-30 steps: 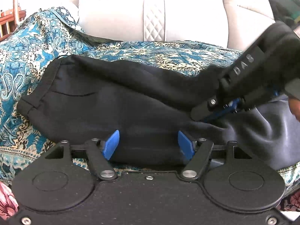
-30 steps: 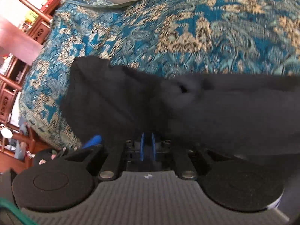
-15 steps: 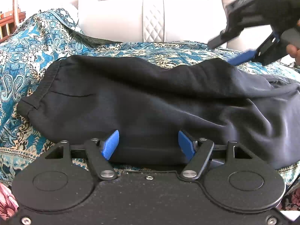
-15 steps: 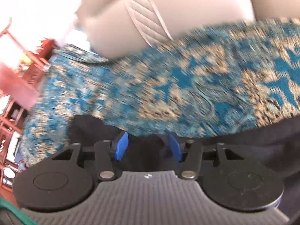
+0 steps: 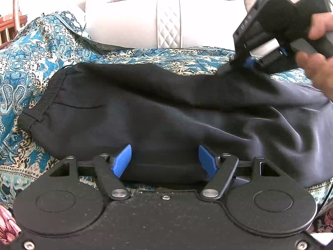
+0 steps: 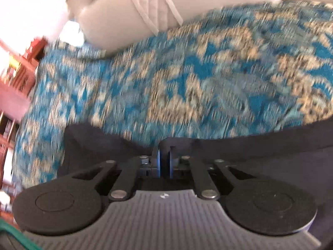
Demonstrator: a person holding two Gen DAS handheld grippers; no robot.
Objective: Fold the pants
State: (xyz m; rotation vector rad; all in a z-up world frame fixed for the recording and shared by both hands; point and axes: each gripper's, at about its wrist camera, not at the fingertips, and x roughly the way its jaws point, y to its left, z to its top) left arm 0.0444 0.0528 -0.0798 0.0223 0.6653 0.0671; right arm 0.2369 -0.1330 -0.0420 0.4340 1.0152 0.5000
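Note:
Black pants [image 5: 166, 114] lie crosswise on a blue patterned bedspread [image 5: 31, 62], waistband to the left. My left gripper [image 5: 164, 158] stands open, and the folded near edge of the pants lies between its blue fingers without being squeezed. At the far right, my right gripper [image 5: 246, 62] is held by a person's hand [image 5: 316, 70]. Its jaws are closing tight on the far edge of the pants, and the cloth peaks up toward it. In the blurred right wrist view the right gripper [image 6: 164, 152] has its pads nearly together, with a fold of the pants [image 6: 270, 156] around the tips.
Cream padded cushions [image 5: 166, 20] rise behind the bedspread. Wooden furniture [image 6: 18, 79] stands off the bedspread's left side. Pink floral cloth [image 5: 6, 225] shows at the lower left corner.
The right gripper lifted off the middle of the pants, opened up at the far right, then came down and shut on their far edge. The left gripper has stayed still.

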